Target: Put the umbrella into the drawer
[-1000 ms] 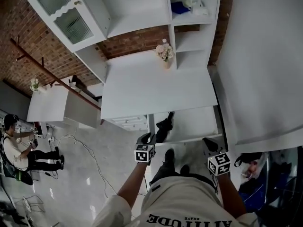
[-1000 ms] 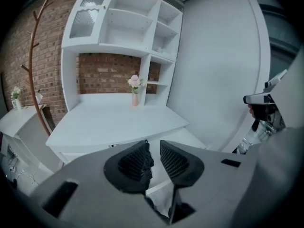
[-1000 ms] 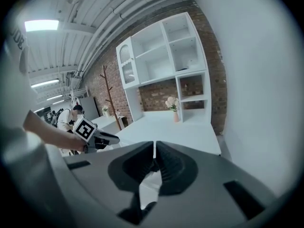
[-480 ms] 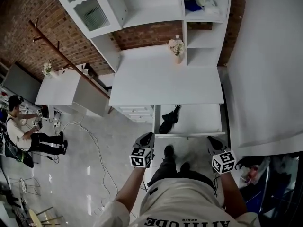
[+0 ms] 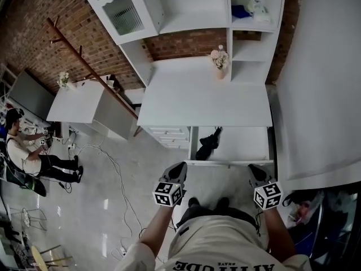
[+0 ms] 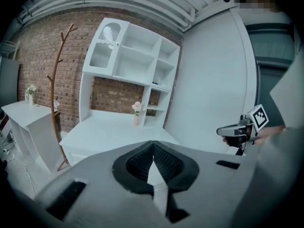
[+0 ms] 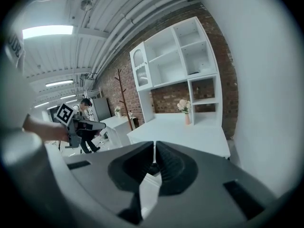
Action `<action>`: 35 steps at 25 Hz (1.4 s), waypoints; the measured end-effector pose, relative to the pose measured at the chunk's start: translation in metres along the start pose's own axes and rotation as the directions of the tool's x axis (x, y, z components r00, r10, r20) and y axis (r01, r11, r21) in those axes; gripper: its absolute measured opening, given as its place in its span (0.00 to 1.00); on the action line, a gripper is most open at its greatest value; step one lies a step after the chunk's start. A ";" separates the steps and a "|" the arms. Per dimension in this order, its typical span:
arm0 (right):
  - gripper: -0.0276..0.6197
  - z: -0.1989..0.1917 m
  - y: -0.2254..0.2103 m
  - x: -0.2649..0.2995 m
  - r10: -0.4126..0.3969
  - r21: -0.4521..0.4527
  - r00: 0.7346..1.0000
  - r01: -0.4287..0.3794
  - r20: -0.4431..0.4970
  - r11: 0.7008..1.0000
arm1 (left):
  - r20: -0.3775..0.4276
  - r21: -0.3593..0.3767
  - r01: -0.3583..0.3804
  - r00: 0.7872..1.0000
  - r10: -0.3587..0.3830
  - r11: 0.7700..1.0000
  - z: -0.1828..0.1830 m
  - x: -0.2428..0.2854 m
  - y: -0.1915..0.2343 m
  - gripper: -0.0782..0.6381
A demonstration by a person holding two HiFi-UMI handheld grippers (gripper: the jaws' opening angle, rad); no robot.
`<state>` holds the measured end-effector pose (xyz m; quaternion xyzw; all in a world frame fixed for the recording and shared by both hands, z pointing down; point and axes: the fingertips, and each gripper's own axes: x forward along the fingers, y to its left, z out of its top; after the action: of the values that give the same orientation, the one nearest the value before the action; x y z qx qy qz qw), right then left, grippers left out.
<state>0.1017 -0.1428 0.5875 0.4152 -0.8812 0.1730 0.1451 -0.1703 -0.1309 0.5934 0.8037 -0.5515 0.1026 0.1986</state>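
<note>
Umbrella (image 5: 208, 145) apparently lies in drawer (image 5: 245, 147), well beyond closed fingers (image 5: 178, 170).

The person's light shirt (image 5: 225, 244) carries large dark capitals at the head view's bottom edge, upside down and partly cut off. They appear to read ATTITUDE, with a smaller BRAVE beside them. The right gripper view shows UDE on a sleeve (image 7: 14, 49). The left gripper (image 5: 178, 167) and right gripper (image 5: 255, 169) bear black-and-white square codes.
</note>
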 end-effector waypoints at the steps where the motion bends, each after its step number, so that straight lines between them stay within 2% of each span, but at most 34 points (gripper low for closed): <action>1: 0.10 0.001 0.002 0.000 -0.004 -0.001 1.000 0.004 0.000 1.000 | 0.014 -0.001 0.008 1.000 -0.008 1.000 0.002 -0.004 0.001 0.14; 18: 0.09 0.032 0.047 0.012 -0.093 -0.042 0.995 0.095 0.035 0.995 | 0.085 0.042 0.071 0.994 -0.075 0.997 0.025 -0.041 0.039 0.14; 28: 0.09 0.052 0.063 0.018 -0.123 -0.038 0.988 0.127 0.088 0.991 | 0.128 -0.014 0.006 0.992 -0.004 1.000 0.036 -0.066 0.081 0.14; 35: 0.09 0.053 0.061 0.021 -0.125 -0.053 0.987 0.131 0.099 0.990 | 0.140 0.023 -0.011 0.990 0.007 1.000 0.046 -0.066 0.089 0.14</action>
<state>0.0352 -0.1437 0.5368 0.4744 -0.8634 0.1170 0.1258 -0.2799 -0.1229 0.5451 0.8088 -0.5663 0.0535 0.1494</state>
